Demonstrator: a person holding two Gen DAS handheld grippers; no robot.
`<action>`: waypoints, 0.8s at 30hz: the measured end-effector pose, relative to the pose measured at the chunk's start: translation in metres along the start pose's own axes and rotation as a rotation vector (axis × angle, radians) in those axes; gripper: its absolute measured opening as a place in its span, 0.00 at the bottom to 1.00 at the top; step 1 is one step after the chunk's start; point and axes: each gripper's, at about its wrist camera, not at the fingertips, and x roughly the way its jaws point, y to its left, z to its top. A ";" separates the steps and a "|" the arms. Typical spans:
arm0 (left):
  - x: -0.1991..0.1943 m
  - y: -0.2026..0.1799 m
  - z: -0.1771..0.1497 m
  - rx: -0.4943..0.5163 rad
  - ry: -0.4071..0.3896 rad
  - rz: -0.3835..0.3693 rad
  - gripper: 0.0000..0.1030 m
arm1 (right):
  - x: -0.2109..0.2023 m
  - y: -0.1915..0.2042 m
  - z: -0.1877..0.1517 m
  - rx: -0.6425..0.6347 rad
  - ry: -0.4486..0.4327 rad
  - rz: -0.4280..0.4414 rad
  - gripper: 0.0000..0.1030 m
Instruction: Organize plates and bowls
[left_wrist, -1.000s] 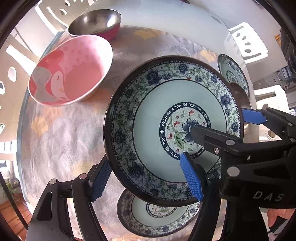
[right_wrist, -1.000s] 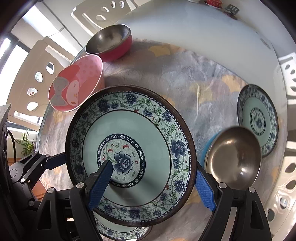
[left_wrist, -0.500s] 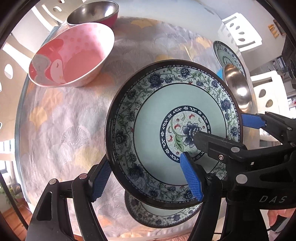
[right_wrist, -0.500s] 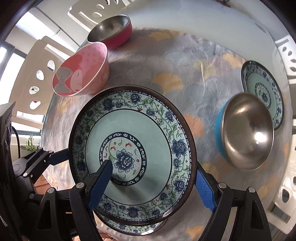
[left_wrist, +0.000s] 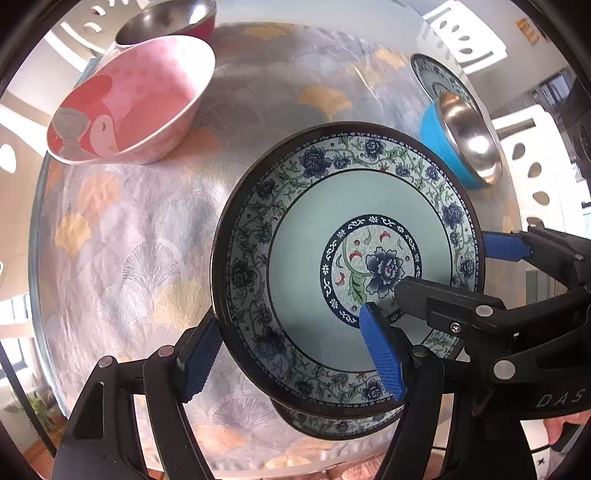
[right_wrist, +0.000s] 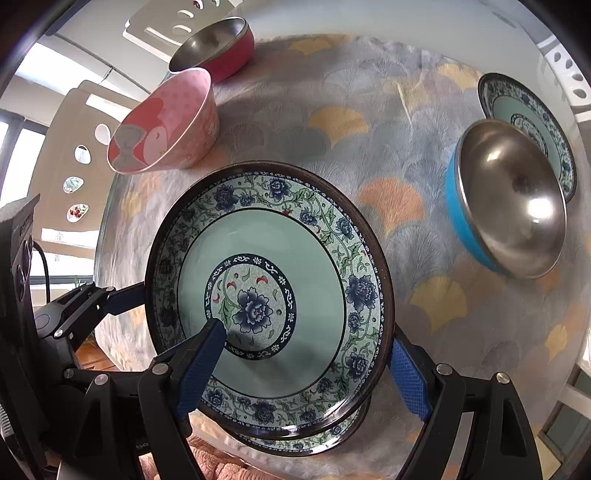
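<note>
Holding the floral plate (left_wrist: 314, 258) aloft on both tongs, nearer the camera than the pink bowl (left_wrist: 129, 99) and off to that bowl's right. Pinching its left rim with the left tongs (left_wrist: 291, 354): one blue pad outside under the edge, the other inside on the pale green well. Pinching the opposite rim with the right tongs (right_wrist: 303, 373) the same way, one pad over the central flower ring, one outside the rim. Keeping the plate face up and slightly tilted, with the rim on the pink bowl's side a little higher; round, so no long axis to name, and the painted peony's stem running toward the left tongs. Hanging close above a second floral plate (left_wrist: 332, 424) that lies on the counter (left_wrist: 147, 240), also nearer and right of the pink bowl. Seeing a red steel bowl (left_wrist: 166, 18) just behind the pink bowl, and far to its right a blue steel bowl (left_wrist: 465, 140) with a third floral plate (left_wrist: 428, 74) behind it.

Compared with a second ago: covering far more of the lower plate, now only a sliver under the near rim where most of its face showed; sitting farther from the pink bowl in both views; showing the blue steel bowl more fully; gripping with both tongs unchanged
</note>
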 end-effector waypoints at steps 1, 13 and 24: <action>0.001 0.001 -0.002 0.004 0.005 -0.006 0.68 | 0.001 0.000 -0.002 0.001 0.004 0.002 0.82; 0.012 0.000 -0.018 0.071 0.058 -0.028 0.68 | 0.015 -0.002 -0.018 0.020 0.047 0.020 0.82; 0.019 -0.005 -0.027 0.103 0.094 -0.042 0.68 | 0.023 -0.005 -0.030 0.058 0.065 0.039 0.82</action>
